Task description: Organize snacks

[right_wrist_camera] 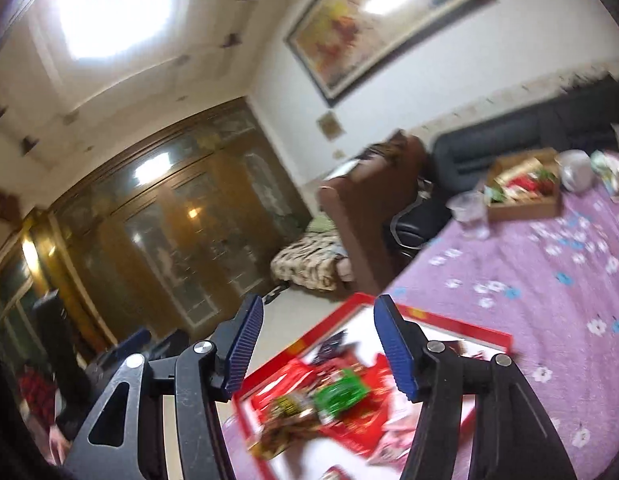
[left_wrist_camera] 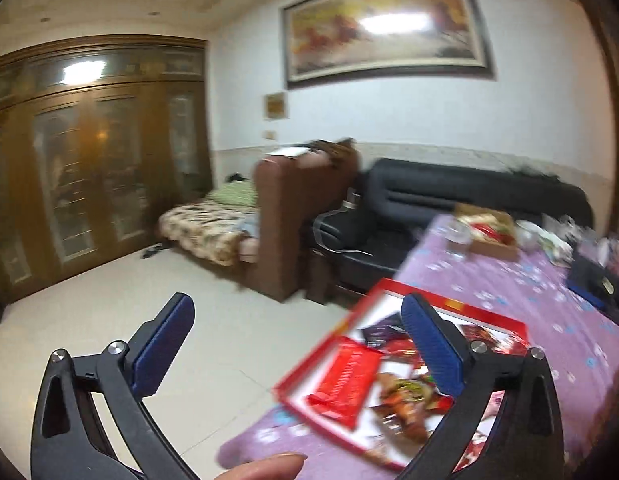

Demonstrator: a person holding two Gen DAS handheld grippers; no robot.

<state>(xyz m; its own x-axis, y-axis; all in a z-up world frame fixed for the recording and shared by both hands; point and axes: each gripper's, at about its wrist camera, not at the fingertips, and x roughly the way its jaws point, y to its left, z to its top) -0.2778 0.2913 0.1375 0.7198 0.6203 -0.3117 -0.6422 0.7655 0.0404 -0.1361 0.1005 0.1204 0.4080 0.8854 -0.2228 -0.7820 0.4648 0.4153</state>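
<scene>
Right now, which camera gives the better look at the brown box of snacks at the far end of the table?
The right wrist view: the brown box shows its side wall and red and green packets inside. In the left wrist view the same box is smaller and more blurred.

Motion blur smears the snack packets (right_wrist_camera: pixel 329 396), and the red box (left_wrist_camera: pixel 393 384) is cut off below.

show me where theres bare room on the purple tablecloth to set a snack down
The open stretch of tablecloth between the red tray and the brown box is bare. The far end is crowded: box, clear cup and other items bunch together.
</scene>
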